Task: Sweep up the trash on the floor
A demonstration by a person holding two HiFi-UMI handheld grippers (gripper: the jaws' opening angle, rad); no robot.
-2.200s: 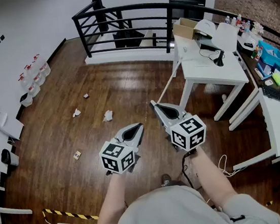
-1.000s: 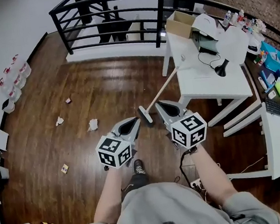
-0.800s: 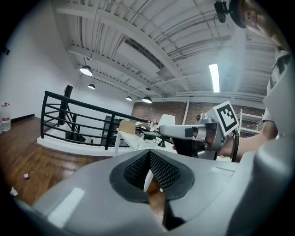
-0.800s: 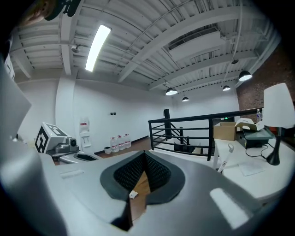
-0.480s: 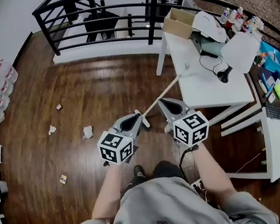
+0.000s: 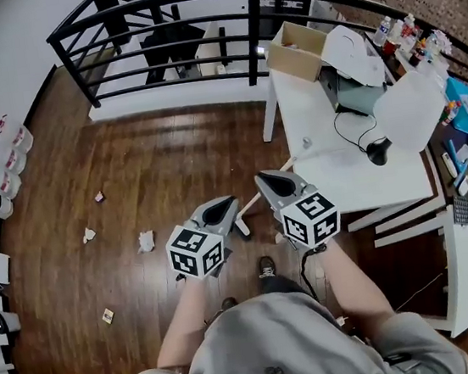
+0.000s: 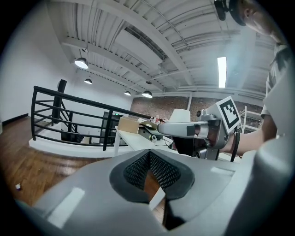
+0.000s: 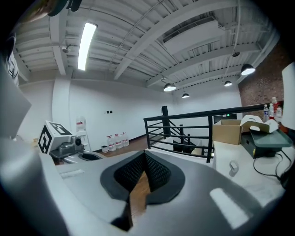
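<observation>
Plainly, both pairs of jaws are clenched on nothing. The left gripper [image 6: 226, 202] and right gripper [image 6: 261, 180] are held side by side above the wooden floor [image 6: 170, 156]. The trash lies to their left: a crumpled paper [image 6: 145, 240] nearest, smaller scraps [image 6: 89, 235] farther out. A broom [image 6: 248, 207] leans against the white desk [image 6: 335, 173] — its lower end showing between the grippers.
</observation>
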